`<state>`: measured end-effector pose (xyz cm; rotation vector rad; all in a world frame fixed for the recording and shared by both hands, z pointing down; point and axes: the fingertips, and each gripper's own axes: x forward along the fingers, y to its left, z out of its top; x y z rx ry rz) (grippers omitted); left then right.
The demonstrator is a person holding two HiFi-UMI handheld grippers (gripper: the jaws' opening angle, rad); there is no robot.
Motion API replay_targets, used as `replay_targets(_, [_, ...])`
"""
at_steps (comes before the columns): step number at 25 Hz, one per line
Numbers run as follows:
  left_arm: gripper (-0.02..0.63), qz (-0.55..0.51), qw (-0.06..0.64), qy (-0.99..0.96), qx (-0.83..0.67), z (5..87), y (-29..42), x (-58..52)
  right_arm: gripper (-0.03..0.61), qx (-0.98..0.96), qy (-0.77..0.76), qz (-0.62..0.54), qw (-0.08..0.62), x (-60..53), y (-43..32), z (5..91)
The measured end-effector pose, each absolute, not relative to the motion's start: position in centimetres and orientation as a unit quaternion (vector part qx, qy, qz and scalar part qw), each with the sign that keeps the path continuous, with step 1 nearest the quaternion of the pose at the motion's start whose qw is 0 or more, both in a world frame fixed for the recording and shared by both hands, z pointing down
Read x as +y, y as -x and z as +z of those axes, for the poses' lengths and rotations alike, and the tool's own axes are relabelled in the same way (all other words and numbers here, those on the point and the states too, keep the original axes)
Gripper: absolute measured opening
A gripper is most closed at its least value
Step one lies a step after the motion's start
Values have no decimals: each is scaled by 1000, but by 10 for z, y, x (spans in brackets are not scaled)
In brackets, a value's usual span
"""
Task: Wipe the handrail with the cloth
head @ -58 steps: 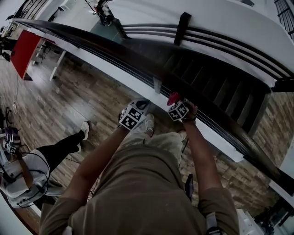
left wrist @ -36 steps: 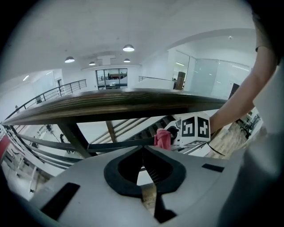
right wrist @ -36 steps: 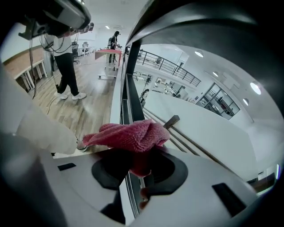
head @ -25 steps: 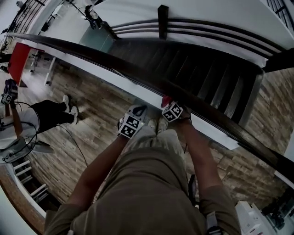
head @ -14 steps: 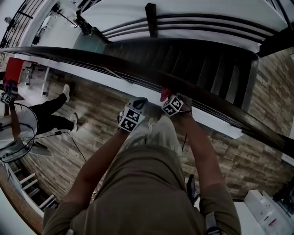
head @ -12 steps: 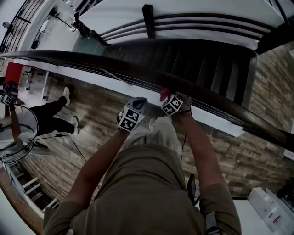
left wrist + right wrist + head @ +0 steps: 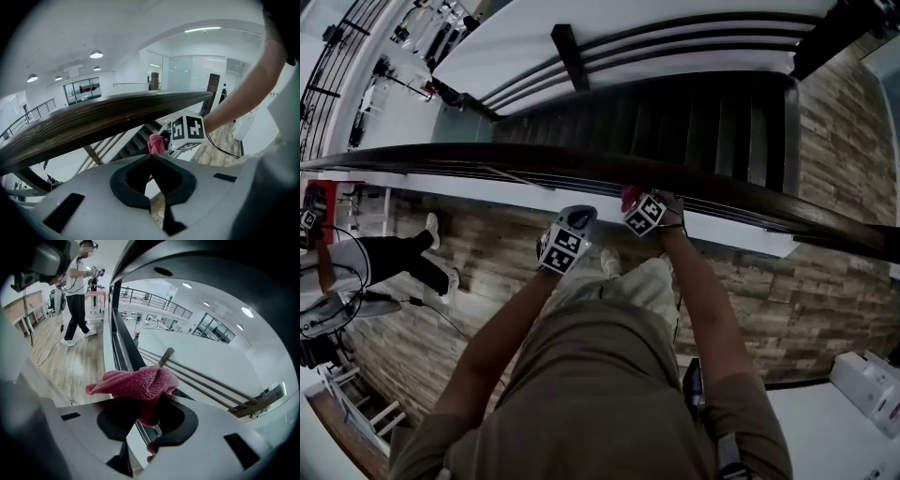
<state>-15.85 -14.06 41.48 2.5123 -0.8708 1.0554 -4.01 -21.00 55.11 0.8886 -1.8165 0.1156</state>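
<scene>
Gripping a pink-red knitted cloth point(image 7: 138, 380), the right gripper point(image 7: 149, 419) is showing its jaws clamped on the fabric. The bulk of the cloth is bunching above the dark pads and a flap is trailing off toward the left of the right gripper view. Behind the cloth in that view, the dark wooden handrail point(image 7: 123, 341) is running away toward the upper left.

In the head view the handrail point(image 7: 506, 157) is crossing the whole frame from the left edge to the right edge. The cloth point(image 7: 629, 196) is sitting at the rail's near edge, just above the frame's centre, seemingly touching it. The right gripper point(image 7: 637, 206), with its marker cube, is lying directly below the cloth.

The left gripper point(image 7: 577, 220) is hanging just to the left of the right one, near the rail but apart from it. In the left gripper view its jaws are meeting tip to tip with nothing between them point(image 7: 151, 159). That view is showing the handrail point(image 7: 93, 117) slanting above the jaws, and the cloth point(image 7: 155, 143) peeking out beside the other gripper's cube at centre.

Beyond the rail a dark staircase point(image 7: 694, 122) is filling the upper middle of the head view. On the wooden floor point(image 7: 487, 272) at the left edge, another person point(image 7: 394, 258) in dark trousers is standing.
</scene>
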Motion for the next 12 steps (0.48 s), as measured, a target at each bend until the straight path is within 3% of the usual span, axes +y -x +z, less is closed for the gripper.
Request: replay_targets(12, [17, 380, 141, -864, -297, 420, 76, -139, 118, -747, -378, 63, 544, -198, -41, 554])
